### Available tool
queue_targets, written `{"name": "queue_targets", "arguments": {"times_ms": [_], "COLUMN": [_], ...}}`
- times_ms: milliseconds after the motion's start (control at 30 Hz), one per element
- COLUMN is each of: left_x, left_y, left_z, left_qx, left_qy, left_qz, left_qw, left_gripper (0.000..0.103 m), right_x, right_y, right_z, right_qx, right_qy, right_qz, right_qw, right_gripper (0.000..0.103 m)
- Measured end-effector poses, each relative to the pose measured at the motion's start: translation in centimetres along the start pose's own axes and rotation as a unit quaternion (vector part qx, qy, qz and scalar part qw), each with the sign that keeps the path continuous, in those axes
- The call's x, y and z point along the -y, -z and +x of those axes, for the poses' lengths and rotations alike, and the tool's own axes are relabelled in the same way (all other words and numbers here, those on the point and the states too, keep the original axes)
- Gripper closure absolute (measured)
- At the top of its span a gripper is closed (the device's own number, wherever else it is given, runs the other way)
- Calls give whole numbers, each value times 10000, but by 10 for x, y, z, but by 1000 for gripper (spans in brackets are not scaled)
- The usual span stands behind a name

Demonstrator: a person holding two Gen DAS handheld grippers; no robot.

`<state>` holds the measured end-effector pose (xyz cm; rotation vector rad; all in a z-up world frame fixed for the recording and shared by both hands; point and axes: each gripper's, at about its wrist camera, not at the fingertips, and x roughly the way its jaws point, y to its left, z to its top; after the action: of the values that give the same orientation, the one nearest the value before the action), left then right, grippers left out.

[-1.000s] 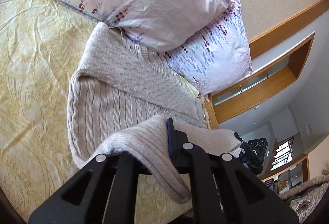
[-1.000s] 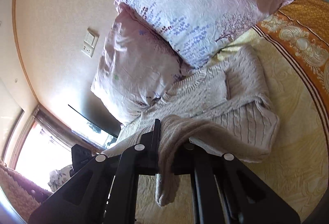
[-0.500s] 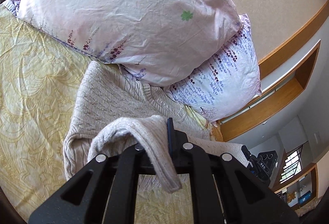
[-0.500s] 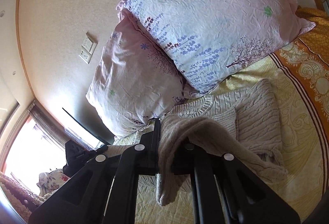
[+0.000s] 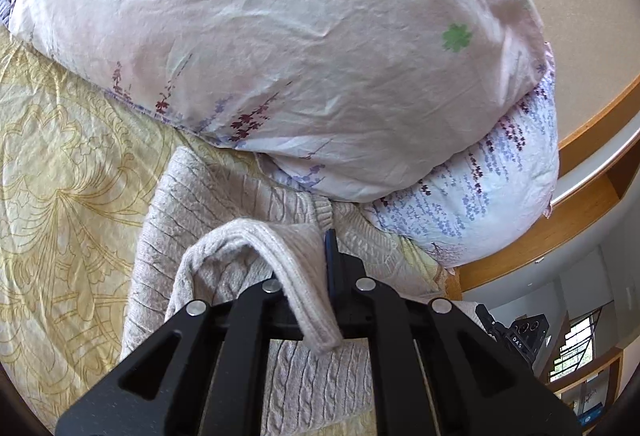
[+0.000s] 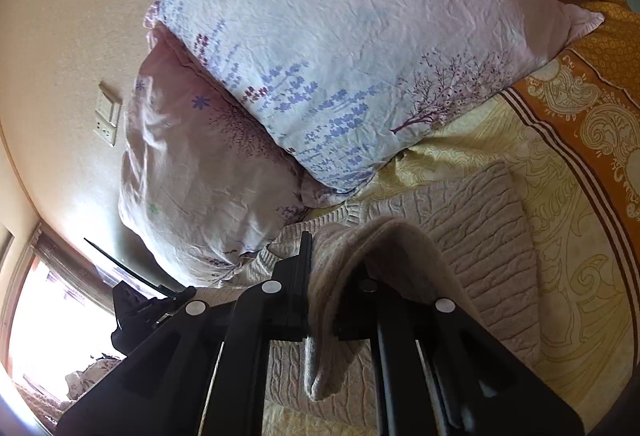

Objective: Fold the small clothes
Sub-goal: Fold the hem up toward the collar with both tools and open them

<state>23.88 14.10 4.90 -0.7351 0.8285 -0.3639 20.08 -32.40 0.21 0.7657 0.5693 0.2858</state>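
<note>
A beige cable-knit sweater (image 5: 224, 208) lies on the yellow patterned bed cover (image 5: 68, 196), its collar end close to the pillows. My left gripper (image 5: 316, 248) is shut on the sweater's ribbed hem, which loops over the fingers and hangs down. In the right wrist view the sweater (image 6: 480, 232) lies the same way, and my right gripper (image 6: 320, 256) is shut on the other hem corner, which drapes down between the jaws. Both hold the hem low over the sweater's upper part.
Two pale floral pillows (image 5: 300, 48) (image 6: 360, 56) are stacked against the beige wall just beyond the sweater. An orange bed cover border (image 6: 592, 108) runs at the right. A wall socket (image 6: 107, 114) and a bright window (image 6: 44, 316) lie to the left.
Both grippers have carried the hem forward over the sweater toward the pillows, which now fill much more of both views. Less of the sweater's body shows ahead.
</note>
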Motion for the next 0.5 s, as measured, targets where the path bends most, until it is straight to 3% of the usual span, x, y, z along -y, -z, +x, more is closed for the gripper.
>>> {"name": "queue_targets", "arguments": {"times_ms": [367,500], "left_x": [-24,-32], "left_y": [-5,-10], "left_z": [24,34], "left_qx": [-10,10], "left_qy": [-193,-219], "left_qz": [-353,-547], "left_qw": [9992,9983], "left_gripper": [97,97], "right_x": [38,45], "right_y": [-11,-13], "right_z": [46,54], "right_qx": [-416,-454], "right_qy": [526,502], "right_qz": [563,741], "right_qw": [9962,9949], "right_gripper": [95,95]}}
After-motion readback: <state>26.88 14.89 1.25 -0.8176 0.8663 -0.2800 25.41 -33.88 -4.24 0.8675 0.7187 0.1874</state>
